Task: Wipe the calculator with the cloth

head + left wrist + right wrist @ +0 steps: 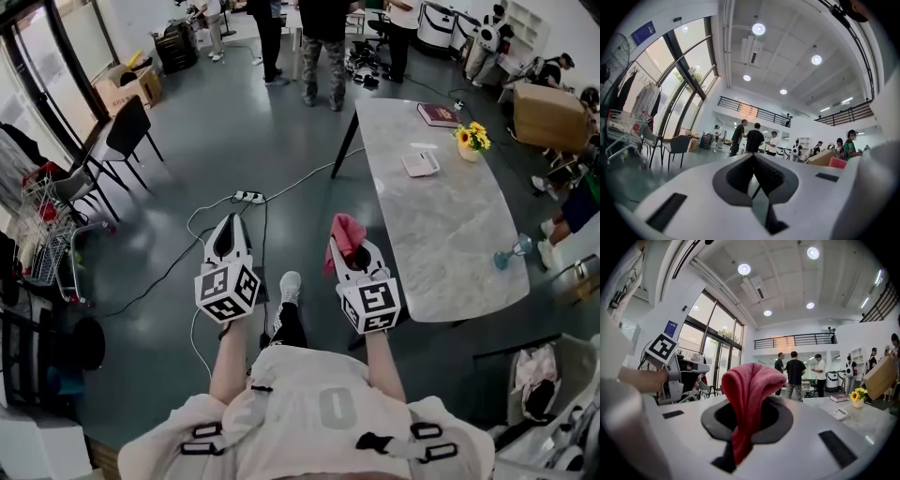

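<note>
Red cloth (pixel 348 233) pinched in the right tongs (pixel 353 249) — left tongs (pixel 231 225) closed, empty; calculator (pixel 420 163) lies apart on the table (pixel 441 239).

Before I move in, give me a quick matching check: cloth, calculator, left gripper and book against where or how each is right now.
Things:
1. cloth
2. calculator
3. left gripper
4. book

States and places:
A. shut on nothing
B. at the far end of the table
C. clamped in the right gripper
D. on the table beside the yellow flowers

Pairs: 1-C, 2-D, 3-A, 4-B
</note>
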